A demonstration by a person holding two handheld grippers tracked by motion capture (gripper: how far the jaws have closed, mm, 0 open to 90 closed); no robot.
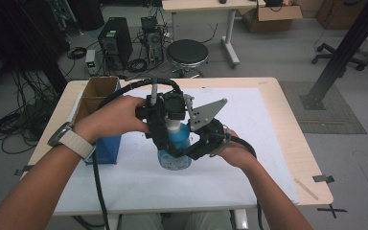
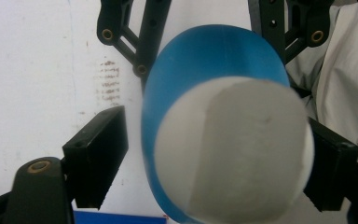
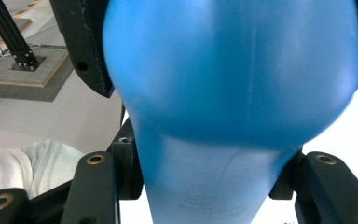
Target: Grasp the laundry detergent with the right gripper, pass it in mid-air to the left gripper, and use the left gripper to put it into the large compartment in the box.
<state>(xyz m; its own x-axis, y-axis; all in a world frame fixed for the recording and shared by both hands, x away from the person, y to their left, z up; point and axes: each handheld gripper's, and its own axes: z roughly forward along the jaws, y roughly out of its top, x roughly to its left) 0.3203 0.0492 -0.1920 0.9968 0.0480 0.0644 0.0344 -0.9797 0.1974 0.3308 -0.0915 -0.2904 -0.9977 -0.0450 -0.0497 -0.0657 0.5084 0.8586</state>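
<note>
Your right tool [image 1: 206, 139] pinches the blue bottle [image 1: 175, 148], jaws pressed on its body. Your left tool [image 1: 165, 120] sits over the white cap [image 2: 235, 149], jaws spread, seemingly not yet touching. The bottle stands upright on the white mat [image 1: 249, 143] of the counter [image 1: 292, 129], beside a blue box [image 1: 106, 146].

No lettering, brand, number or sign can be read anywhere in these views. The translucent blue plastic bottle with a white cap [image 1: 175, 146], clamped between the jaws of the right gripper [image 1: 199, 143] with the left gripper [image 1: 165, 132] at its cap, has a pale label [image 1: 175, 164] low on its body, but any print on it is too small and blurred to make out. The blue cardboard box [image 1: 106, 148] just beside the left gripper shows a plain face.
</note>
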